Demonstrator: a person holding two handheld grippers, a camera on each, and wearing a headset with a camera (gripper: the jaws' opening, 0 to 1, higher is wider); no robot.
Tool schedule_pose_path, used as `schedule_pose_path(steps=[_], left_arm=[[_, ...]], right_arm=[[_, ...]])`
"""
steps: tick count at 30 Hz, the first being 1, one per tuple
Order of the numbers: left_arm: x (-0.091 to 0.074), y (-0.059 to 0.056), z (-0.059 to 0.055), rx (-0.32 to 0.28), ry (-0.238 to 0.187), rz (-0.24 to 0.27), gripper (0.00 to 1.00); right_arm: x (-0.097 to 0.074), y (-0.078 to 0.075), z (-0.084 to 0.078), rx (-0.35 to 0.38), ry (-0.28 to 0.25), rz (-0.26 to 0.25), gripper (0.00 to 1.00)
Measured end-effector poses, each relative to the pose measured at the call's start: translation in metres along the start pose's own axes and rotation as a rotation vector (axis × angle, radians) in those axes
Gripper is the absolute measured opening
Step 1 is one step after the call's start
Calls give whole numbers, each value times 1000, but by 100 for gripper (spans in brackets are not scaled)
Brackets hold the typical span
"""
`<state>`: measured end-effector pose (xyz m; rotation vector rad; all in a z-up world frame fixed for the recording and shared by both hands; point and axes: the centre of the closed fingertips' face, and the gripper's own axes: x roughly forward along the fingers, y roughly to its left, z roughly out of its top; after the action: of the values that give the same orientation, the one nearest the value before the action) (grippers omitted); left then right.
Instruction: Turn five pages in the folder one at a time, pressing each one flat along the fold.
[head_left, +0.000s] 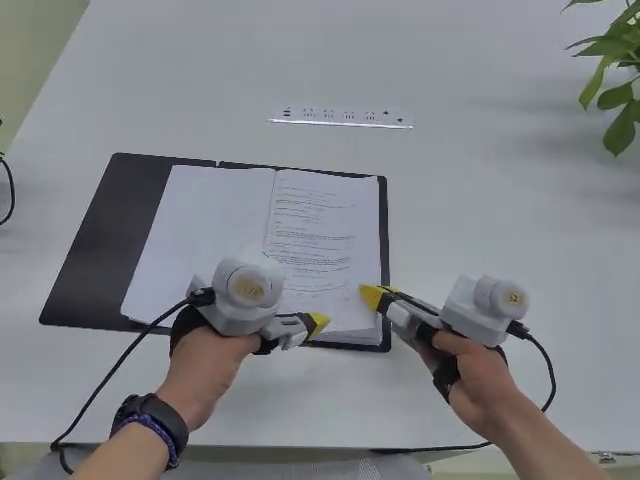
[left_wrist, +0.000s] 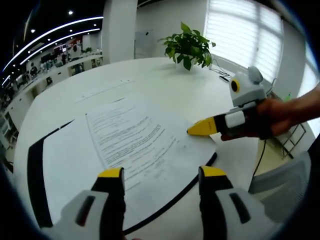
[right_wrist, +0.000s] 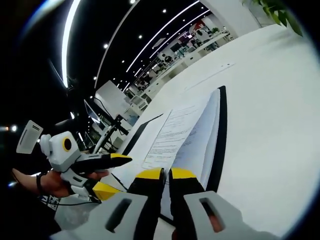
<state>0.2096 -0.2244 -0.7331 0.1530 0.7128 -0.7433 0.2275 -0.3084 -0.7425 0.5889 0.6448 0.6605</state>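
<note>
While the folder (head_left: 100, 250) lies open on the white table (head_left: 480, 220) in the middle of the head view, its black cover shows along the left and lower edges, with a blank page (head_left: 205, 240) on the left and a printed page (head_left: 325, 235) on the right. The left gripper (head_left: 312, 324) sits at the lower centre, its yellow tip over the folder's bottom edge, and the right gripper (head_left: 375, 297) reaches in from the lower right with its yellow tip at the lower right corner of the printed page. The lines of text are too small to read, and so are the marks on the socket panel (head_left: 340, 116) at the top; a plant (head_left: 610, 80) fills the upper right corner. In the left gripper view the jaws rise from the bottom standing wide apart with nothing between them, and the printed page spreads across the centre just beyond their tips, its text blurred. The right gripper (left_wrist: 197, 129) comes in from the right there, its tip touching or just above the page's near corner. In the right gripper view the jaws are drawn together with only a thin slit left, and the page's edge runs from the upper centre down toward that slit; whether a sheet is caught in it I cannot tell. The left gripper (right_wrist: 114, 175) shows at the lower left with its yellow tips spread.
</note>
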Motion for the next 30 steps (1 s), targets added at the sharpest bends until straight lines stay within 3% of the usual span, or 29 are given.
schedule_pose_path(steps=[15,19,30], left_arm=[[-32,7,-1,18,-25,20,62],[-39,9,-2,15,-34,26,62],[-64,25,-1,5,-70,63,62]], right_arm=[[7,24,13,0,-47,20,0],[12,37,16,-18,-50,36,0],[28,57,16,-38,-40,60,0]])
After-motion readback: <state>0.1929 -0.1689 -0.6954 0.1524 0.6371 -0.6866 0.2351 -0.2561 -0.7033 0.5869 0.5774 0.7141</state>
